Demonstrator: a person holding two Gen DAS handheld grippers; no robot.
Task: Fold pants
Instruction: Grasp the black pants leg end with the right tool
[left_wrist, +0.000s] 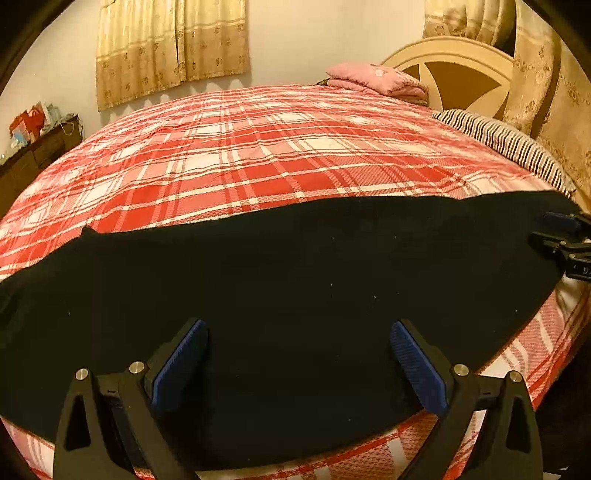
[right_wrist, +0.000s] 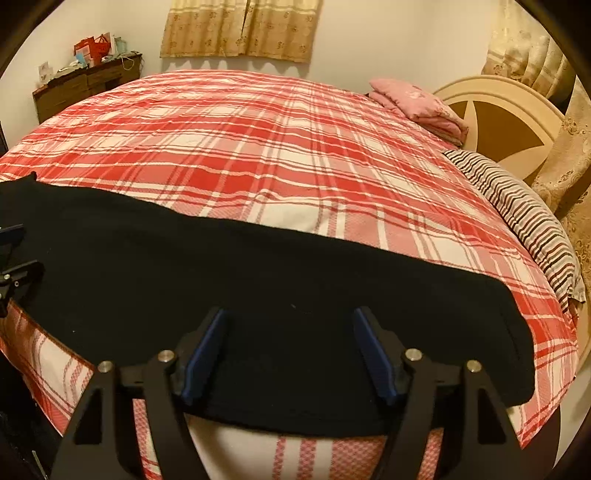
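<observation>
Red plaid bedspread (left_wrist: 258, 155) carries your black pants (left_wrist: 295, 266), long axis running sideways along the near edge. Your left gripper (left_wrist: 299, 365) and right gripper (right_wrist: 291, 350) hover over it, jaws wide, holding nothing.

The left tool (left_wrist: 299, 365) points forward and downward, its two blue-padded fingers (left_wrist: 177, 369) spread wide with nothing pinched between them. The right tool (right_wrist: 290, 354) is angled down in much the same way, its blue pads (right_wrist: 373, 354) also standing apart and pressing on nothing. Each tool shows at the edge of the other's view, so the two sit side by side, well apart.
</observation>
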